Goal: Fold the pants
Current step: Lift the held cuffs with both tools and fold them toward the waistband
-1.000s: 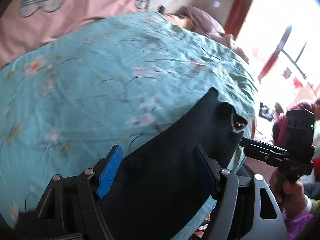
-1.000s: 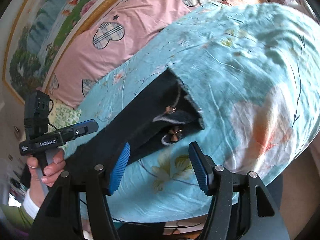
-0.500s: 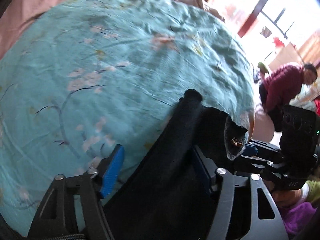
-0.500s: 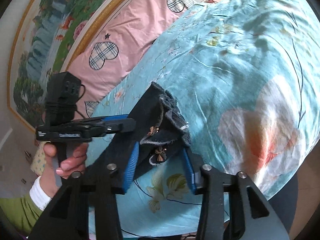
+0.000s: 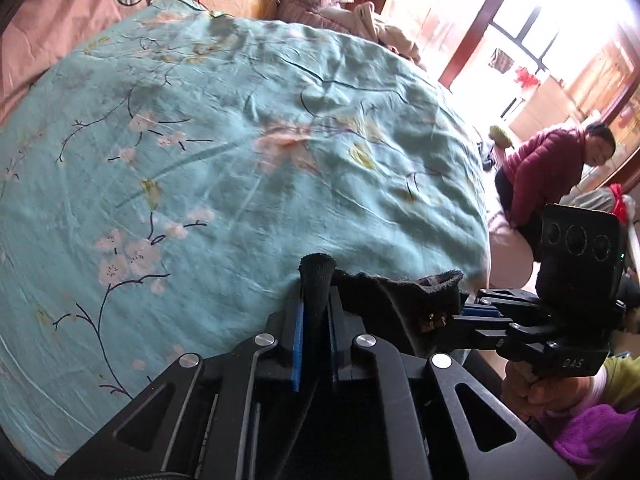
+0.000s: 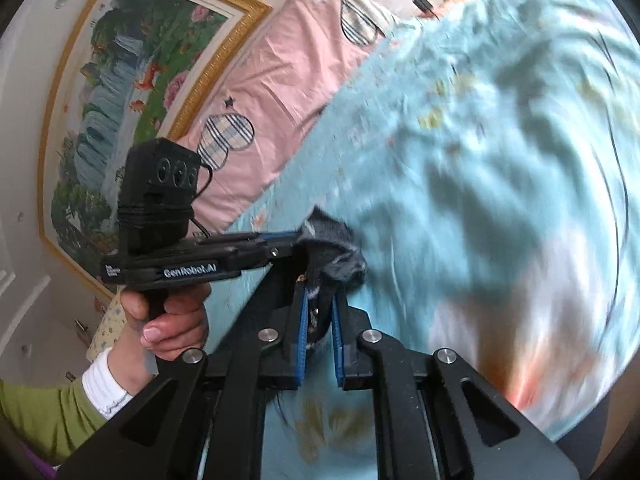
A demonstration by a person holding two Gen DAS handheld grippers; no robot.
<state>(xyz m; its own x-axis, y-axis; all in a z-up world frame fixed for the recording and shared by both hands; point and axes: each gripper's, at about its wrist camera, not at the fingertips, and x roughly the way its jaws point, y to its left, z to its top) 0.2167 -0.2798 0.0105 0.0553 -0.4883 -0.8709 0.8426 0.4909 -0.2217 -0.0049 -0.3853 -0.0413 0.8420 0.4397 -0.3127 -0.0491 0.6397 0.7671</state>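
Black pants waistband pinched by left gripper fingers and right gripper fingers, above teal floral bedsheet.

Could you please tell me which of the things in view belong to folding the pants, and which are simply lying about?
Part of the job:
- black pants
- left gripper, jaws shut on the fabric
- right gripper, jaws shut on the fabric
- blue floral bedspread, the work surface

Just lying about:
- pink pillow
- framed painting
- seated person in red
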